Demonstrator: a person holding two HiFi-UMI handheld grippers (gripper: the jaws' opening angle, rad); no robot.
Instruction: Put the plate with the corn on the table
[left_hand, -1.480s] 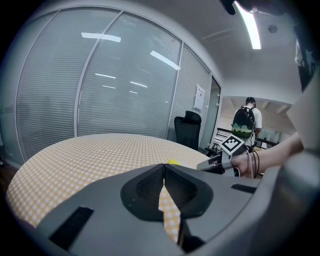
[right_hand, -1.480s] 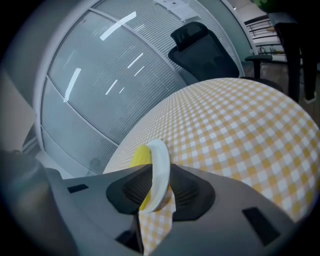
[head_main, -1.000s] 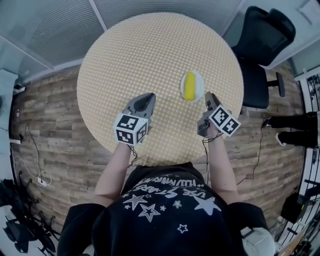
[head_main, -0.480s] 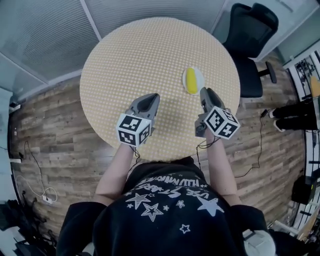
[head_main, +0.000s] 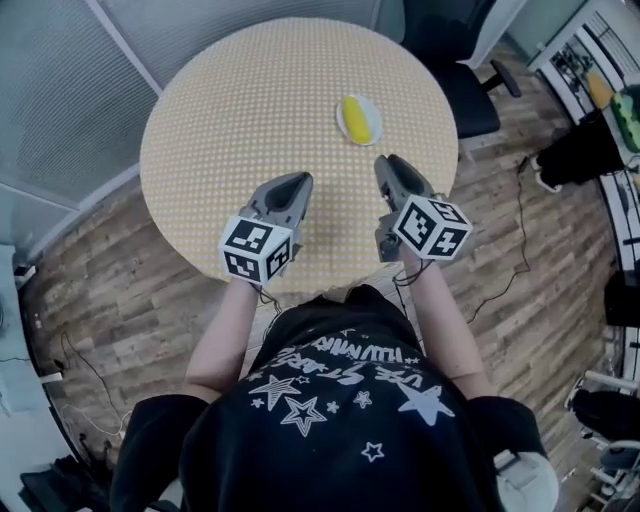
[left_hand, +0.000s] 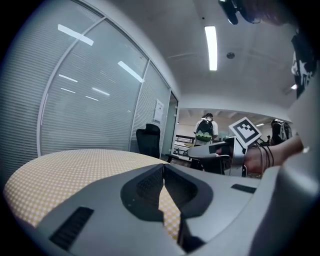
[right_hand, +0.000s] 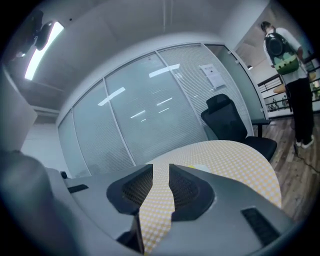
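Left gripper (left_hand: 163, 169): jaw tips together, nothing held.
Table (left_hand: 75, 167): yellow checked top, beneath jaws.
Chair (left_hand: 148, 141): black, far side.
Person (left_hand: 204, 131): far, wearing backpack.

Yellow corn (head_main: 353, 117), white plate (head_main: 373, 128), table (head_main: 240, 100) in a fine yellow-and-white check, grey left gripper (head_main: 297, 180) and grey right gripper (head_main: 385, 162) with black-and-white square markers, brown wood-plank floor (head_main: 100, 270), black chair (head_main: 458, 92), black shirt (head_main: 330, 420) printed with white stars.

An office: blind-covered glass partitions (right_hand: 150, 115), a black swivel chair (right_hand: 227, 122) and a round meeting table (head_main: 230, 110).
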